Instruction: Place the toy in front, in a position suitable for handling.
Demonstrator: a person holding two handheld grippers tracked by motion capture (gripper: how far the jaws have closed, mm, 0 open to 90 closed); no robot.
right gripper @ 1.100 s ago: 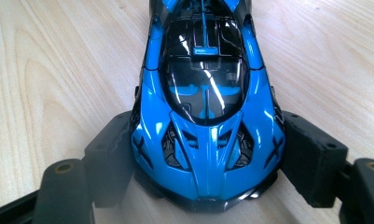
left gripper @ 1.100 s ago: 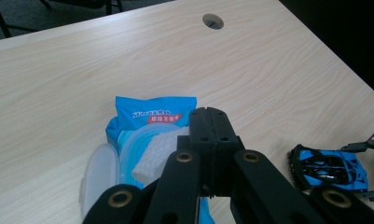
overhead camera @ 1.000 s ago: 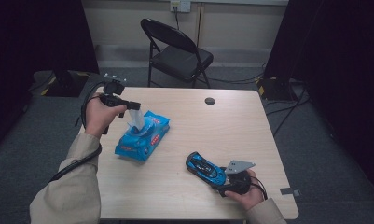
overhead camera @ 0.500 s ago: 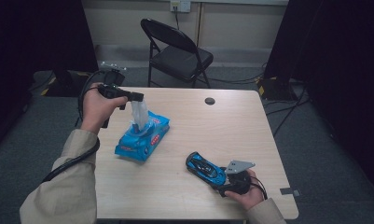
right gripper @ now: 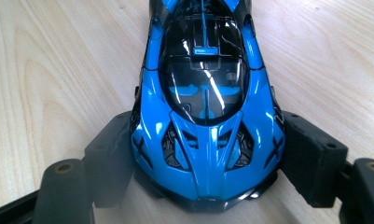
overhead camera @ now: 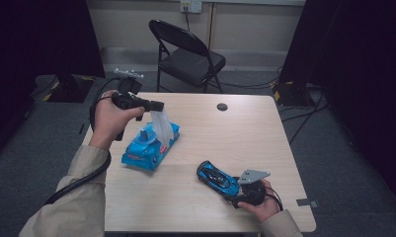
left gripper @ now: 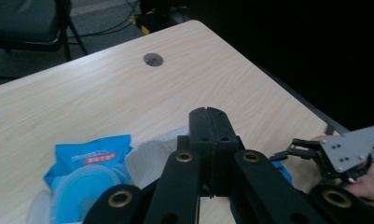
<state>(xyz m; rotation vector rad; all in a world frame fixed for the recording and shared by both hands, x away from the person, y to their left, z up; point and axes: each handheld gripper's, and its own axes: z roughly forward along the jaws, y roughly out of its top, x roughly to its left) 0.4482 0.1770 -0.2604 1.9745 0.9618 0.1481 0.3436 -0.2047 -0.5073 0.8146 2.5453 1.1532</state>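
From the high view, my left gripper hangs above the far left part of the counter, its jaws pinched tight on the top edge of a white wet wipe. The wipe stretches down from the jaws into the opening of the blue wet-wipe pack, which lies flat just below, near the left edge. My right gripper rests near the right front corner, its jaws around the tail of the blue toy sports car, which sits on its wheels with its nose pointing to the far left, toward the pack.

In the left gripper view, my left gripper has its jaws fully together with the wipe bunched beneath them; the pack with its round flap lies below at the left, and my other hand's gripper sits off at the right.

In the right gripper view, my right gripper stands partly open, both pads against the flanks of the car, holding it steady on the wood.

I judge the step in hand to be drawing one wipe out of the pack. The next move calls for lifting further until the sheet comes free without dragging the pack along, then carrying it across to the car, which I presumably mean to clean.
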